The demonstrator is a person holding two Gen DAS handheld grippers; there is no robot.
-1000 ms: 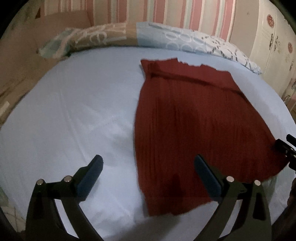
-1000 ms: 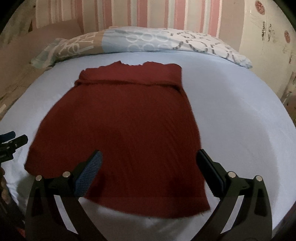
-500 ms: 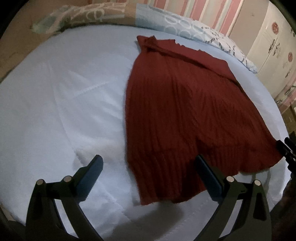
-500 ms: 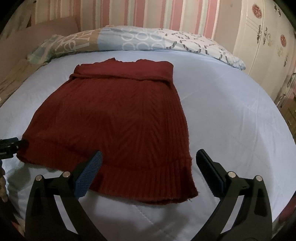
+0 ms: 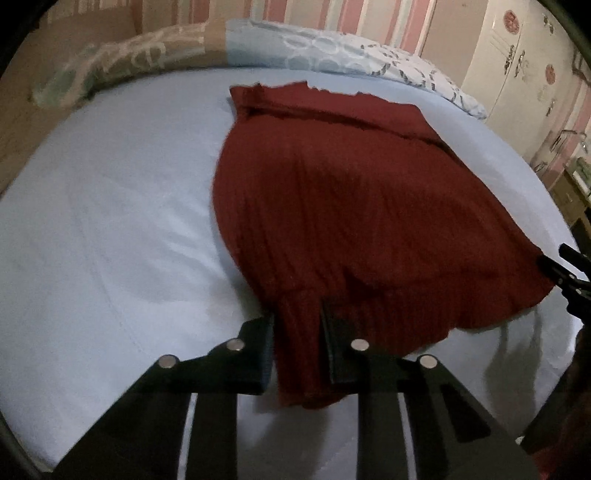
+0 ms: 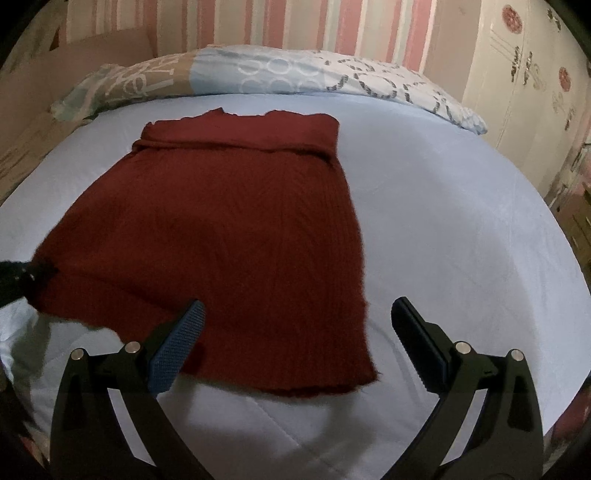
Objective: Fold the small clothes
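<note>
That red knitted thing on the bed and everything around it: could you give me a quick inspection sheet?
Surface: pale blue bed sheet, lightly creased.
Job's things: red knit garment lying flat, top edge folded over.
Clutter: nothing seen.
Grippers: left gripper has just closed on the garment's near hem corner; right gripper open over the other hem corner, not gripping.
Cables: nothing seen.
Surroundings: patterned pillow, striped wall, white wardrobe.

In the left wrist view the near hem of the red garment (image 5: 369, 221) is hidden behind the left tool (image 5: 297, 328); the right tool (image 5: 570, 273) is cut off by the picture's edge.
</note>
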